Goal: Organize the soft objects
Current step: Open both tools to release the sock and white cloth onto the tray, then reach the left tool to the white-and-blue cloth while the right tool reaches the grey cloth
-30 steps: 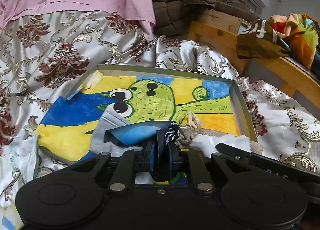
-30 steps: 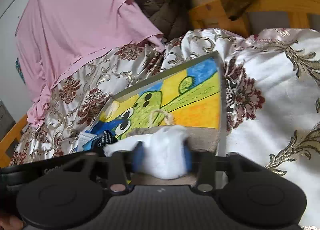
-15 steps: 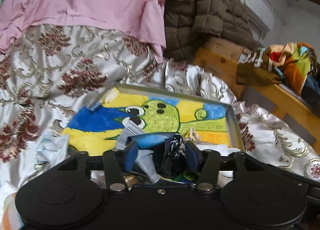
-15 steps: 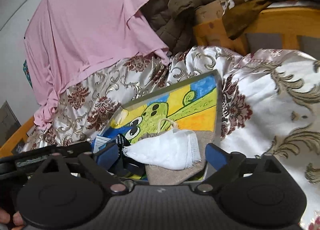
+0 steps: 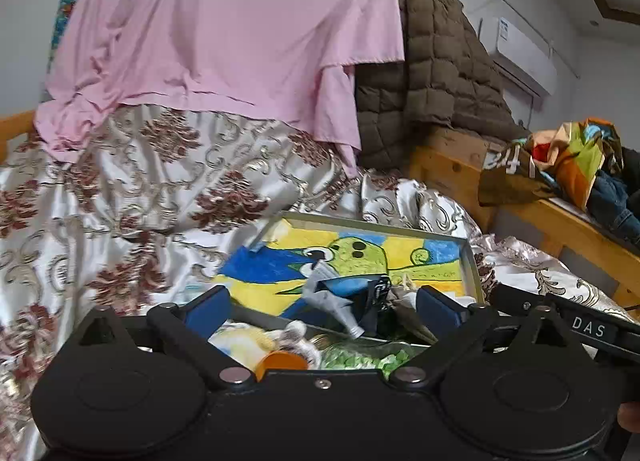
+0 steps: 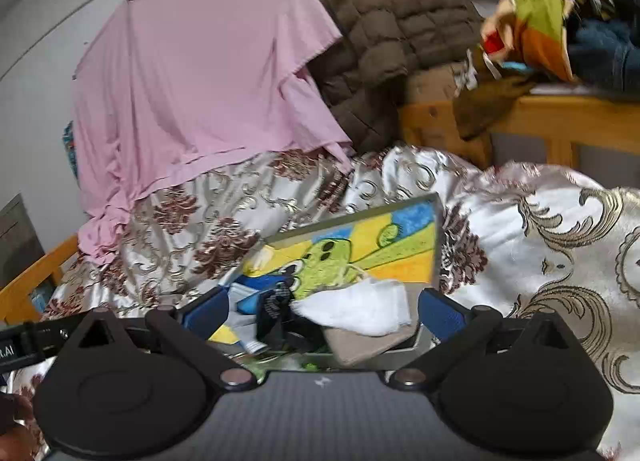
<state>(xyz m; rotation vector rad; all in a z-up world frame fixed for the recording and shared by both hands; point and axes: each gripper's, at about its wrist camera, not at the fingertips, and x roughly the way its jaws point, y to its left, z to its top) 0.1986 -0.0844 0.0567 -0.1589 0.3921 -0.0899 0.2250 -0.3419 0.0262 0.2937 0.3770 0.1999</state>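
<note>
A shallow metal tray point(image 5: 470, 265) with a green cartoon picture on its floor lies on the flowered bedspread. At its near end sit a grey cloth point(image 5: 326, 299), a blue cloth point(image 5: 344, 284) and a black patterned cloth point(image 5: 380, 289). My left gripper point(image 5: 323, 307) hangs just short of them, its jaws opening wide and pressing on nothing. In the right wrist view a white cloth point(image 6: 360, 307) rests on a beige cloth point(image 6: 370, 343) in the tray point(image 6: 352, 217). My right gripper point(image 6: 322, 309) is also opening, its pads well clear of the white cloth.
A pink sheet point(image 5: 240, 41) and a brown quilted jacket point(image 5: 436, 73) hang behind the bed. A wooden bed frame point(image 5: 560, 217) with a colourful bag point(image 5: 576, 157) stands at the right. An orange cap point(image 5: 280, 361) and a green knitted piece point(image 5: 360, 357) lie near the left gripper.
Both grippers went from shut on cloths to wide open. The left let go of the blue and black cloth, the right let go of the white cloth, and both drew back and up.
</note>
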